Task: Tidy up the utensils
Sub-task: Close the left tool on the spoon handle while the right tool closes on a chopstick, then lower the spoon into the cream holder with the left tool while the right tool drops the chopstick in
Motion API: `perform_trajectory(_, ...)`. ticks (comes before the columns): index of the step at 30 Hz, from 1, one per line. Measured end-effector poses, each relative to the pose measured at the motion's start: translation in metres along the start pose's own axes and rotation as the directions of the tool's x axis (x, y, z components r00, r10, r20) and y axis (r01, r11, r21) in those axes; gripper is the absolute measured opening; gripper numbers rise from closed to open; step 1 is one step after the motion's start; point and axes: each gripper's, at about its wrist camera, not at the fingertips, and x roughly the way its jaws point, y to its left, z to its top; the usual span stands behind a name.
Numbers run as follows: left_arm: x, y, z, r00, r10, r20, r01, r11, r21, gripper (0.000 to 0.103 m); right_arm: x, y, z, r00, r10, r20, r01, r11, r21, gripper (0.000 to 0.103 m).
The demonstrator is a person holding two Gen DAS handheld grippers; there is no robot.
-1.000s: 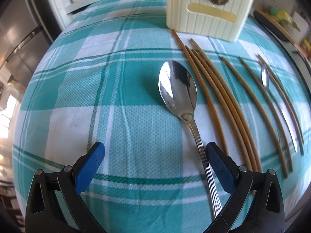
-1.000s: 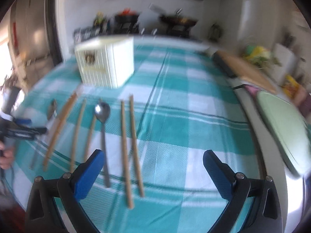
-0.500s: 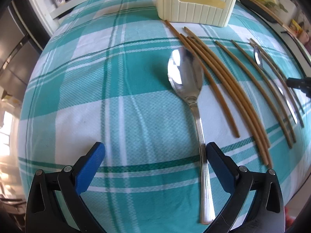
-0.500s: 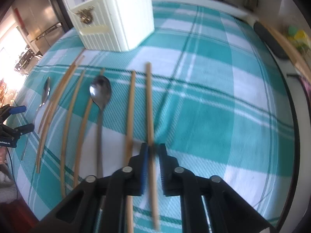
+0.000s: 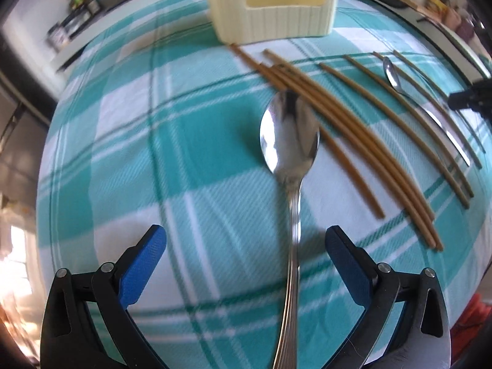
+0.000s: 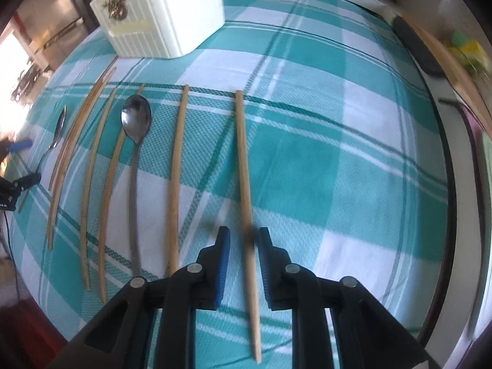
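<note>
A large steel spoon (image 5: 290, 141) lies on the teal plaid tablecloth (image 5: 129, 160), its handle running between the wide-open fingers of my left gripper (image 5: 243, 258). Several brown chopsticks (image 5: 353, 141) and a smaller spoon (image 5: 396, 80) lie to its right. A cream ribbed utensil holder (image 5: 273, 3) stands behind. In the right wrist view, my right gripper (image 6: 244, 240) straddles the rightmost chopstick (image 6: 243, 160) with jaws nearly closed, small gaps on each side. The smaller spoon (image 6: 136, 123) and holder (image 6: 163, 15) show there too.
Another chopstick (image 6: 175, 178) lies just left of my right gripper. A long dark and wooden object (image 6: 430, 49) lies at the table's right edge. A counter with jars (image 5: 77, 15) stands behind the table. My left gripper shows at the far left (image 6: 15, 184).
My left gripper has shifted right so the big spoon's handle lies between its open fingers. My right gripper came down and narrowed around the rightmost chopstick, and its jaws stand slightly wider than half a second ago.
</note>
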Motion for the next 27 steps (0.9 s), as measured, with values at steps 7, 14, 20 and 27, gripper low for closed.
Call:
perform_trajectory(7,0.011,0.000,0.032,0.997,-0.070,-0.013,0.070,0.997,-0.033,0.088,0.016,0.010,0.047,1.000,0.026,-0.009,-0.026,0.998,-0.055,0.021)
perform_trajectory(14,0.010,-0.011,0.052,0.993,-0.113,0.014,0.114,0.993,-0.018,0.043,0.024,0.011,0.081,0.998,0.035,0.044,-0.034,0.999,-0.014,0.008)
perform_trajectory(20,-0.006,0.000,0.048,0.990,-0.115,0.077,0.121,0.990,-0.077,0.042,-0.011,0.011,0.067,0.984,0.054,0.169,-0.062,0.997,0.041,0.008)
perform_trajectory(27,-0.082,0.017,0.026,0.956,-0.148,0.251,0.181,0.977,-0.112,0.042,-0.112,0.021,0.023,0.919,0.075,0.386,-0.096,0.995,0.035,0.008)
